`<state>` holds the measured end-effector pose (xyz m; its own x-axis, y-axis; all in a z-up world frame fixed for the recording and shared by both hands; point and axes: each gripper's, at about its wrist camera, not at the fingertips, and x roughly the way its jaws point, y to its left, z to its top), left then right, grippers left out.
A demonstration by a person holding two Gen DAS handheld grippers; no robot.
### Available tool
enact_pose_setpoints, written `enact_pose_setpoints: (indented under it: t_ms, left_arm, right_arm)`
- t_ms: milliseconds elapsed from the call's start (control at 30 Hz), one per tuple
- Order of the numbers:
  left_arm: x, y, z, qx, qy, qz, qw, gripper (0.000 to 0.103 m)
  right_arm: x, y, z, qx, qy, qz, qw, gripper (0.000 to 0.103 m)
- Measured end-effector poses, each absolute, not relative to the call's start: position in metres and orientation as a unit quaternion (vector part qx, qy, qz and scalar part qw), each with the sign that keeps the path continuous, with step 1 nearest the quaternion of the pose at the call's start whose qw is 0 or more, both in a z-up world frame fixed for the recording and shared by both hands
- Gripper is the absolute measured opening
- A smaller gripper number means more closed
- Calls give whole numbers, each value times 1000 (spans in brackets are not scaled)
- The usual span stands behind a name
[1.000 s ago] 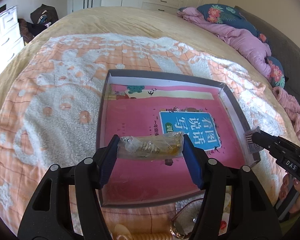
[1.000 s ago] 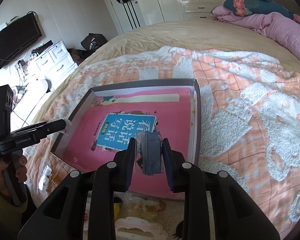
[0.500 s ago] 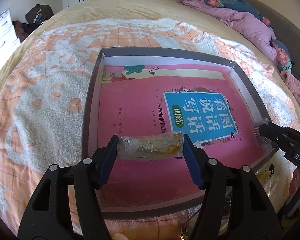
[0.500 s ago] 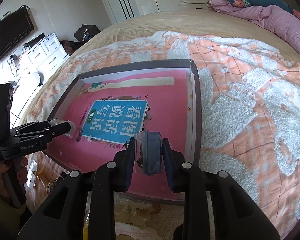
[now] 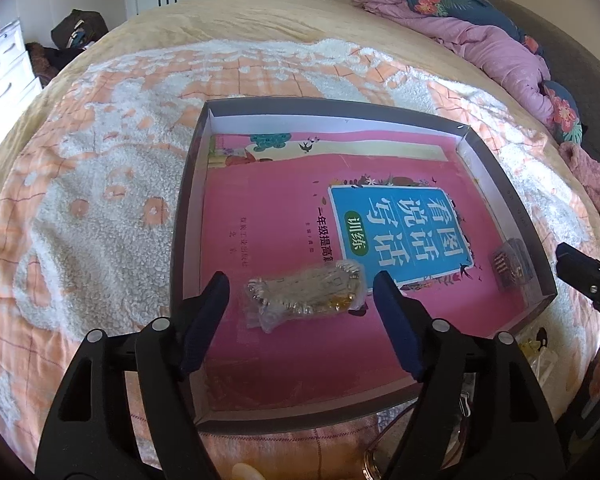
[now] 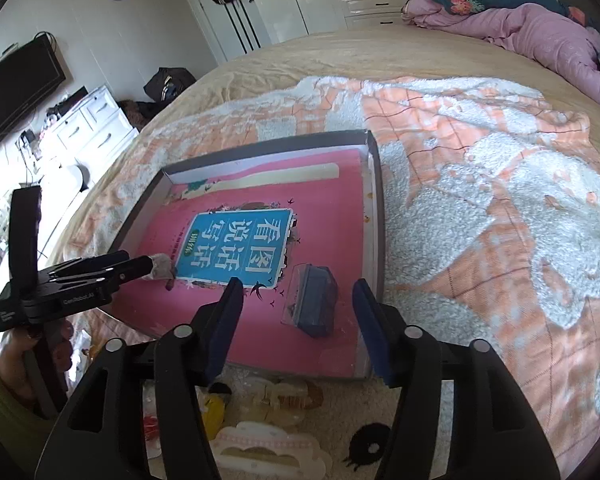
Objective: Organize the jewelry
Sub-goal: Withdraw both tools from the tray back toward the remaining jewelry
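- I am holding my left gripper (image 5: 301, 300) over the near part of the shallow grey box (image 5: 188, 200), and its blue jaws are opening, standing clear on either side of the clear bag of gold jewelry (image 5: 306, 294).
- That bag is lying on the pink book (image 5: 260, 200) inside the box, between my left jaws but touching neither pad, just nearer me than the book's blue title panel.
- I am holding my right gripper (image 6: 298, 312) over the box's near right corner, and its jaws are opening too, with nothing pressed between the pads.
- The small dark packet in clear wrap (image 6: 314, 302) is lying on the pink book between my right jaws, free of both, just beside the box's right wall.
- The box is sitting on the orange-and-white fleece blanket (image 6: 480, 200), which is spreading around it on every side.
- Nearer me than the box, hair clips (image 6: 268, 440) and other small items are lying loose on the blanket, below my right gripper.
- Far beyond the box, a pink quilt (image 5: 492, 48) is lying bunched up.
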<state>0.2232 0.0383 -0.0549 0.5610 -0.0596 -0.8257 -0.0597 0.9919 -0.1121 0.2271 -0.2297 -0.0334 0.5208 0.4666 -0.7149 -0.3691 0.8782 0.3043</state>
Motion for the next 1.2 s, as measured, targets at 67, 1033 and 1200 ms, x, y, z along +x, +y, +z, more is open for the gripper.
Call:
enact_pose_setpoints:
  t_ms: [67, 1033, 1200]
  left_arm:
    - [221, 40, -53, -67, 468, 3, 881, 70]
    - [118, 71, 32, -93, 375, 43, 921, 94]
    - [103, 71, 23, -87, 388, 47, 916, 94]
  right_arm:
    - [223, -233, -29, 62, 422, 238, 872, 64]
    - [155, -249, 24, 58, 370, 257, 891, 87]
    - [141, -250, 24, 49, 369, 261, 890, 90]
